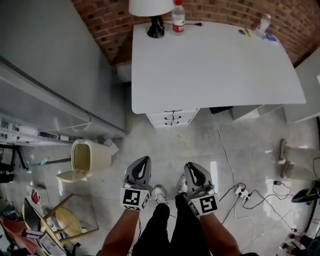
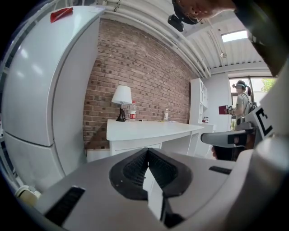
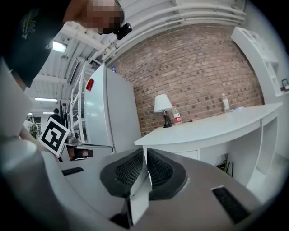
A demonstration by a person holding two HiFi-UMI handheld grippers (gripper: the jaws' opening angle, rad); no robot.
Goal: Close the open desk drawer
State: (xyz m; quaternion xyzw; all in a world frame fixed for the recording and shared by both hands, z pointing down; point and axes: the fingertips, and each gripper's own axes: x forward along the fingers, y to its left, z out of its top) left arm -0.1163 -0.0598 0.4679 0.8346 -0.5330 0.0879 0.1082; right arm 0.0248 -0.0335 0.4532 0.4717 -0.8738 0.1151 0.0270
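1. The left gripper (image 1: 141, 162) and the right gripper (image 1: 191, 166) hang side by side low in the head view, above the person's shoes (image 1: 160, 194). They point toward the desk and are well apart from it.
2. In the left gripper view the jaws are closed. The dark ribbed pads meet at the tip and nothing is between them.
3. In the right gripper view the jaws are closed in the same way, pads together and empty.
4. The drawer stack (image 1: 172, 117) sits under the near left corner of the white tabletop (image 1: 215, 65). Three dark handles, one above the other, face the person.
5. The drawer fronts look about level with one another. I cannot tell from these views whether one stands out a little.
6. Neither gripper touches the drawers, and bare floor lies between them.
7. At the back left of the tabletop, against the brick wall (image 1: 115, 25), a lamp (image 1: 152, 10) with a white shade stands just beside a bottle (image 1: 178, 17) with a red label. A few small items lie near the back right corner, too small to name.
8. A tall white fridge (image 1: 50, 65) stands to the left of the desk. A cream bin (image 1: 87, 157) with its lid hanging open is on the floor in front of it, to the left of the left gripper.
9. A white power strip (image 1: 241, 191) and loose cables lie on the floor to the right of the right gripper.
10. In the left gripper view another person (image 2: 241, 101) stands far off at the right edge, near a window.
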